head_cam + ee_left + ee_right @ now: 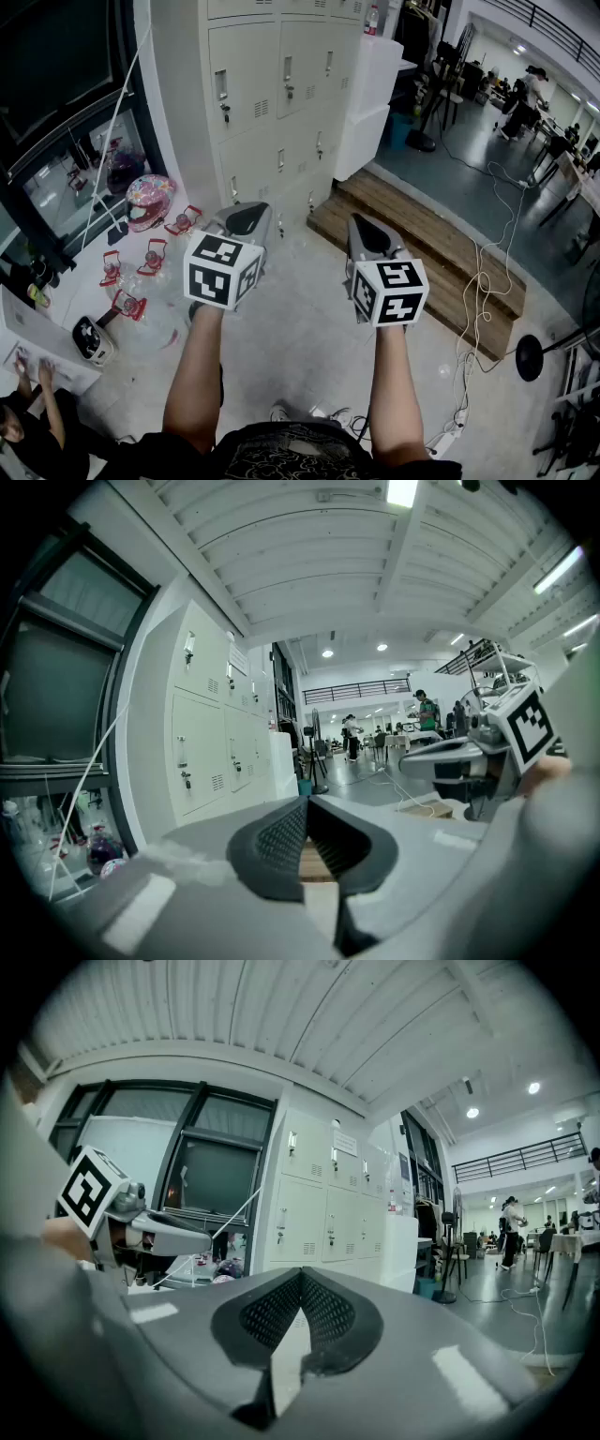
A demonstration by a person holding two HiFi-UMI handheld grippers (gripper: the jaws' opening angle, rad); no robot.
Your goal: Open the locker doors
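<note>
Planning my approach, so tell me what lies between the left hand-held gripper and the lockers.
Only bare pale floor, as the head view shows: nothing stands between the left hand-held gripper and the lockers. The pink helmet lies aside.

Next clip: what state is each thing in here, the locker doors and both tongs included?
locker doors: every one in view is shut
left tongs: shut, empty, not touching the doors
right tongs: shut, empty, not touching the doors
helmet: lying on the floor beside the doors
</note>
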